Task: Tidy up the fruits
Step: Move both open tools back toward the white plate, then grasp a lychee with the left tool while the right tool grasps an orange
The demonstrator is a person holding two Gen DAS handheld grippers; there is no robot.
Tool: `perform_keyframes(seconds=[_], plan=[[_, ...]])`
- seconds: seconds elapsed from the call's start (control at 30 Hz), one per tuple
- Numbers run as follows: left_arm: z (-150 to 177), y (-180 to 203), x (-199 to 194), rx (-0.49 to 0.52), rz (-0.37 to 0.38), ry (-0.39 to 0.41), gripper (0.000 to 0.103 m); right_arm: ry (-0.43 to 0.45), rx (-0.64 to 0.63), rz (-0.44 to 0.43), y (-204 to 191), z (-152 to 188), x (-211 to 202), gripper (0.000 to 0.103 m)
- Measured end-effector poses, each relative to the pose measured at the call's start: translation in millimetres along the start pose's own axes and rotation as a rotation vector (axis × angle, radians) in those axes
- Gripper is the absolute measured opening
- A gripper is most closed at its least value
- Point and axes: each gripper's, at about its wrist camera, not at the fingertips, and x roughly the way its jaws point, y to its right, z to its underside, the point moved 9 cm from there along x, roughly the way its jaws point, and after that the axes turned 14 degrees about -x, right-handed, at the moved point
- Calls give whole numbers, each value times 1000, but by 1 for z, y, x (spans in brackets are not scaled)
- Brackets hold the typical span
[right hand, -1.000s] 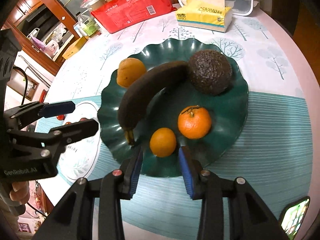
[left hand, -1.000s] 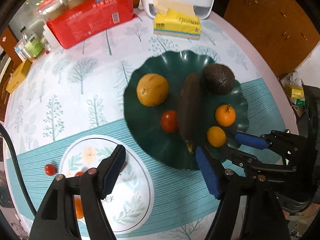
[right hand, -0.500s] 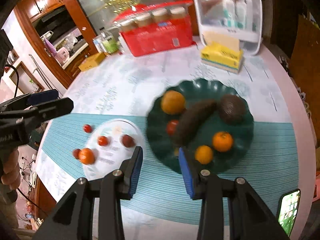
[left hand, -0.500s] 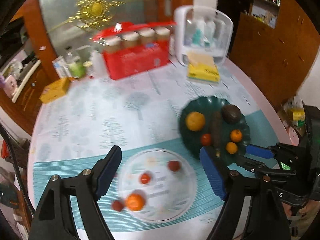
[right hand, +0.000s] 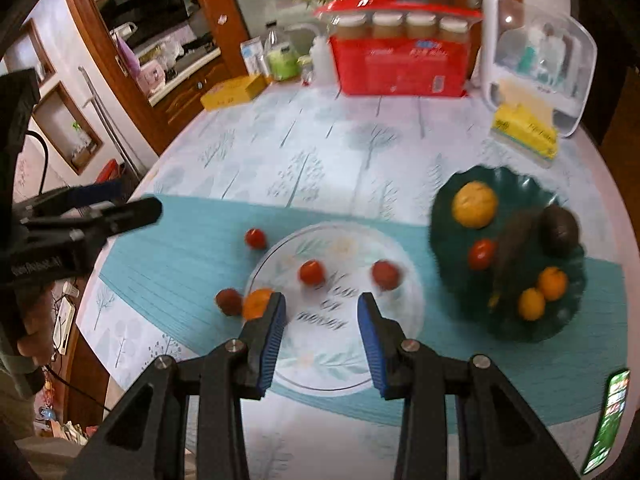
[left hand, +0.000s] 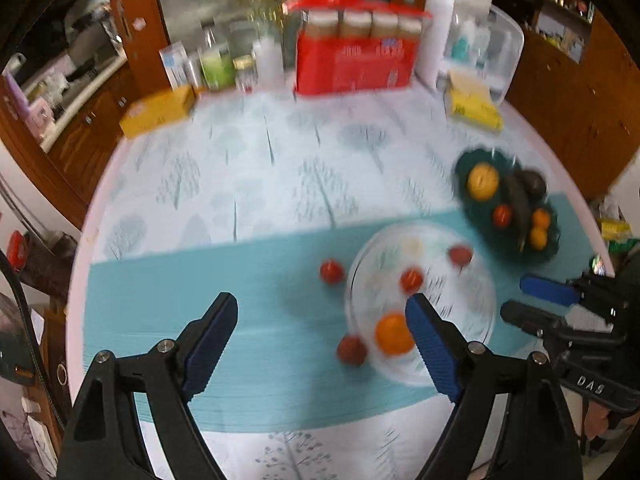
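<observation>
i am holding the left hand-held gripper (left hand: 320,344) high above the surface (left hand: 248,184), tilted down, its blue-padded jaws spread wide with nothing between them. i am keeping the right hand-held gripper (right hand: 320,332) raised over the near edge of the white floral plate (right hand: 336,364), jaws apart and gripping nothing. the white floral plate is carrying an orange (right hand: 256,303) at its left rim and two small red fruits (right hand: 311,272), with two more red fruits lying on the teal mat (right hand: 180,248) just beside it. the dark green plate (right hand: 516,320) is sitting to the right, holding a yellow fruit (right hand: 474,204), a dark banana (right hand: 512,240), an avocado (right hand: 560,230), a tomato (right hand: 482,254) and two small oranges (right hand: 552,283). writing on the white plate, the red box (right hand: 400,68) and the gripper bodies is showing but is too blurred for me to read.
</observation>
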Motion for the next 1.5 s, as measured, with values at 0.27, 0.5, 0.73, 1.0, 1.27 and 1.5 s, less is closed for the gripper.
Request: perform_keyframes(seconds=[0.27, 0.5, 0.73, 1.0, 1.27, 1.5], plan=[[50, -11, 62, 155, 32, -116, 85, -80, 64, -23, -36, 19, 53, 38], [69, -3, 91, 191, 95, -155, 84, -101, 118, -53, -46, 22, 76, 38], [68, 7, 101, 173, 161, -150, 69, -114, 208, -112, -45, 21, 94, 38], [71, 13, 114, 161, 195, -185, 49, -125, 242, -139, -44, 19, 111, 44], [71, 22, 115, 158, 228, -188, 31, -105, 257, -177, -41, 19, 114, 44], [74, 20, 112, 157, 191, -174, 29, -93, 232, -187, -45, 19, 116, 43]])
